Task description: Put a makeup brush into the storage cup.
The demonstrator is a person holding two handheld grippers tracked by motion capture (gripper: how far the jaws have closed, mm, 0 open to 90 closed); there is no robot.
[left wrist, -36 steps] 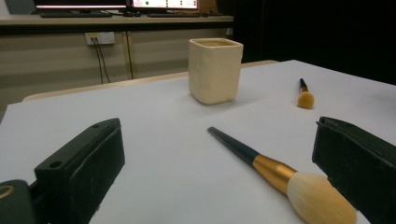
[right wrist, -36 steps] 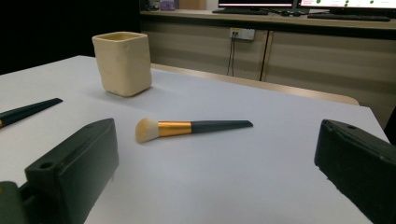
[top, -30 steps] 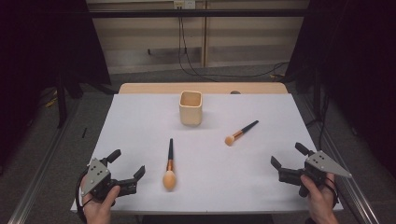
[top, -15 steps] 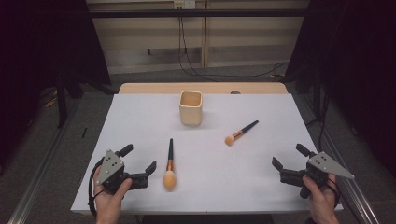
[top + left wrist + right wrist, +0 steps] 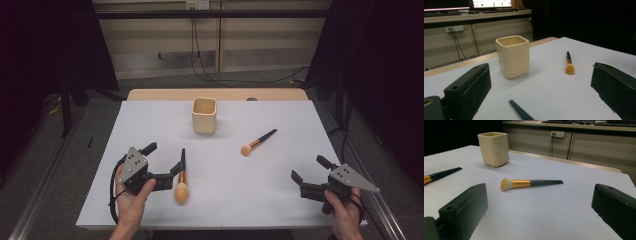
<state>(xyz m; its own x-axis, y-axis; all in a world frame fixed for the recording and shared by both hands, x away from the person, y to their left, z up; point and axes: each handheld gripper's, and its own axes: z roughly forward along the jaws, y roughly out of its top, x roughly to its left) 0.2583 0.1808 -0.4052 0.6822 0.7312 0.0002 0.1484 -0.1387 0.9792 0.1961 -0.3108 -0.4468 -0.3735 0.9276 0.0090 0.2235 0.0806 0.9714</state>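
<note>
A cream square cup (image 5: 204, 116) stands upright at the table's far middle. One makeup brush (image 5: 181, 176) with a black handle, gold ferrule and orange head lies near the front left, head toward me. My left gripper (image 5: 162, 158) is open just left of it, with its right jaw close to the handle. In the left gripper view the handle tip (image 5: 520, 111) lies between the open jaws, with the cup (image 5: 512, 56) ahead. A second brush (image 5: 257, 142) lies right of centre. My right gripper (image 5: 309, 168) is open at the front right, facing that brush (image 5: 529, 183), well short of it.
The white table top (image 5: 150, 125) has a wooden strip (image 5: 215, 94) along its far edge. Cables hang down the wall behind. Dark floor and metal rails flank both sides. In the right gripper view the near brush's handle (image 5: 439, 175) shows at the left.
My left gripper has moved right and forward, up beside the near brush's handle. The right gripper has barely shifted. Both brushes and the cup lie as before.
</note>
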